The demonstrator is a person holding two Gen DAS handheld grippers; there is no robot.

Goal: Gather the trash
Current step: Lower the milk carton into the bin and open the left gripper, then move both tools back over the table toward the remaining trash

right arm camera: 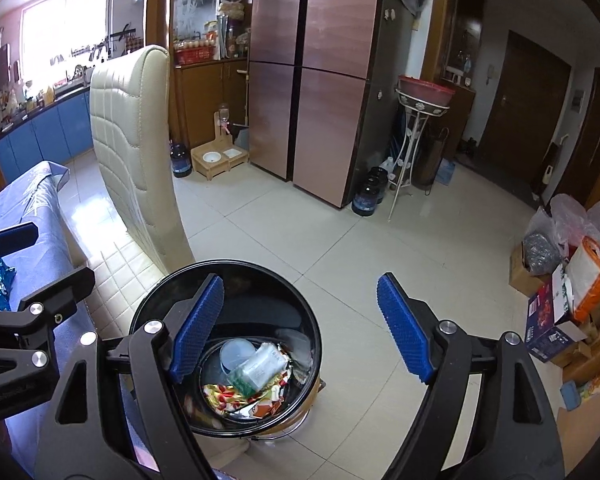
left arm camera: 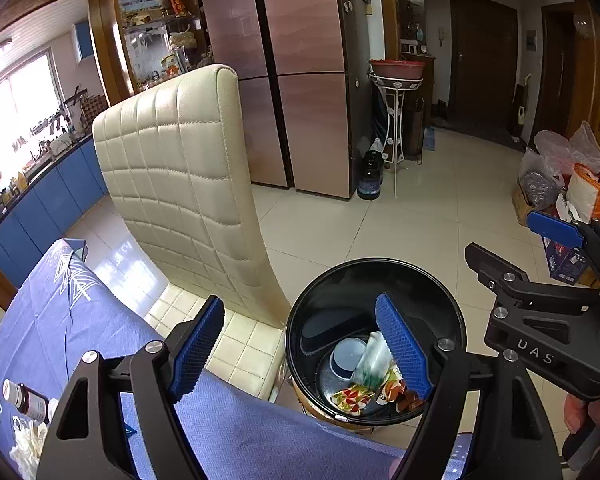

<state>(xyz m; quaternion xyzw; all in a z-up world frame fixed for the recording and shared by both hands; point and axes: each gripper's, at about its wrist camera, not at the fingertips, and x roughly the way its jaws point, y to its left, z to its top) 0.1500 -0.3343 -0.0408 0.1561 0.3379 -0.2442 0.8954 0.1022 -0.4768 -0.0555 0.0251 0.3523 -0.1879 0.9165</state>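
A round black trash bin (left arm camera: 374,261) stands on the floor beside the table, below both grippers. A clear packet with green print (left arm camera: 374,360), colourful wrappers (left arm camera: 352,398) and a pale round lid (left arm camera: 348,354) lie in it. My left gripper (left arm camera: 300,348) hangs open over the table edge and the bin, with nothing between its blue pads. My right gripper (right arm camera: 302,328) is open above the bin (right arm camera: 228,263) and holds nothing; the packet (right arm camera: 260,368) lies below it. A blue foil wrapper (right arm camera: 0,284) rests on the table. Each gripper shows in the other's view: the right one (left arm camera: 520,248), the left one (right arm camera: 36,260).
A blue tablecloth (left arm camera: 240,432) covers the table, which carries a brown bottle (left arm camera: 24,398) and crumpled white tissue (left arm camera: 28,440). A cream quilted chair (left arm camera: 180,184) stands next to the bin. Bags and boxes (right arm camera: 568,280) line the right wall. A fridge (right arm camera: 320,80) and plant stand (right arm camera: 412,140) stand behind.
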